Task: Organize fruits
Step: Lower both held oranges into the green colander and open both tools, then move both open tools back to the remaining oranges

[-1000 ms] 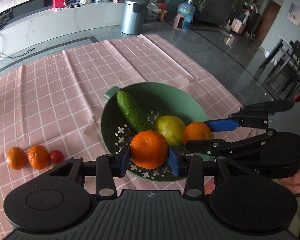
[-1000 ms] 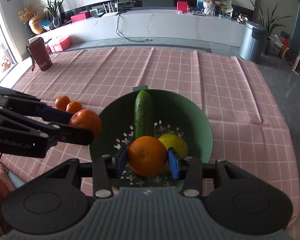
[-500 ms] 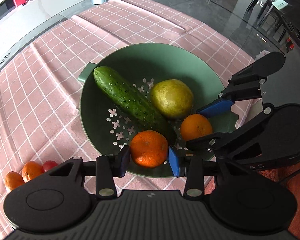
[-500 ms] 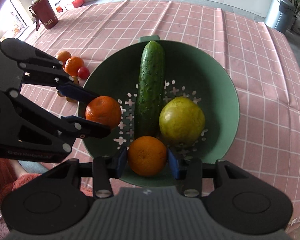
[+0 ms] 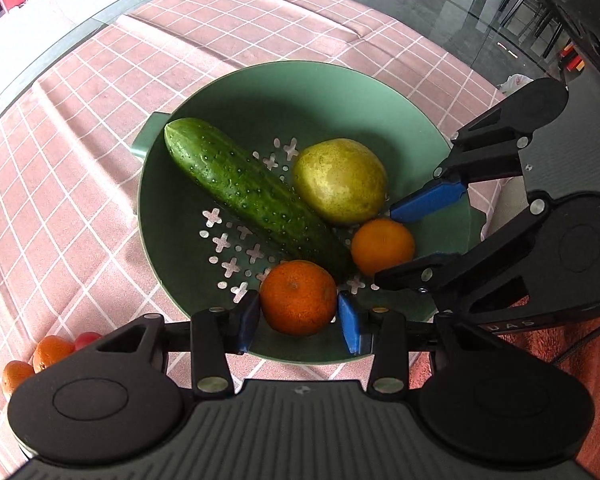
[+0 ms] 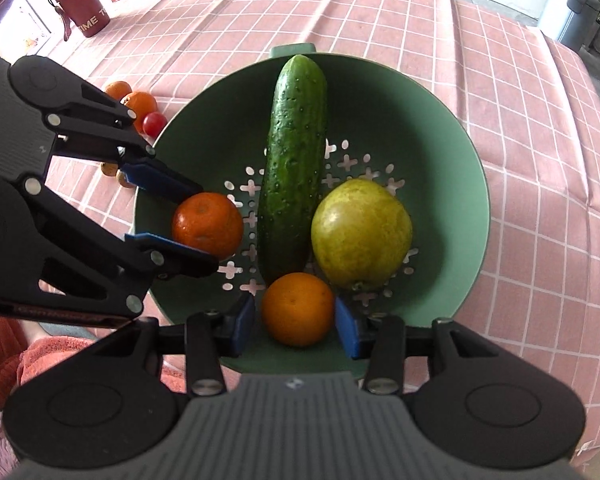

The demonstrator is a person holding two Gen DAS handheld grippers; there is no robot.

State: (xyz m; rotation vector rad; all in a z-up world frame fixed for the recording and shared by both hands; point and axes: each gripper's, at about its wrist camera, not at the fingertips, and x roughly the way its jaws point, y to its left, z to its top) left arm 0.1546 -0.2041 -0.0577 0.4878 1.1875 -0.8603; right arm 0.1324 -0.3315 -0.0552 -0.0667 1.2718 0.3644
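Left gripper: blue-padded jaws closed on a deep-orange round mandarin, held low over the near-left inner wall of the bowl; whether the fruit touches the bowl I cannot tell.
Right gripper: blue pads clamped on a paler orange round mandarin, at the bowl's near edge, just below the cucumber's end.
Bowl: a sage-green round plastic colander bowl with cross-shaped drain holes and a small tab handle at its far rim, standing on the pink checked tablecloth.
Cucumber: a long, dark-green, bumpy cucumber lying down the middle of the bowl, far rim to near side.
Pear: a yellow-green rounded pear just right of the cucumber, touching it.
Loose fruit: two small orange mandarins and a red cherry tomato on the cloth beside the bowl's left rim.
Far-left corner of the cloth: a dark-red cup with white lettering.
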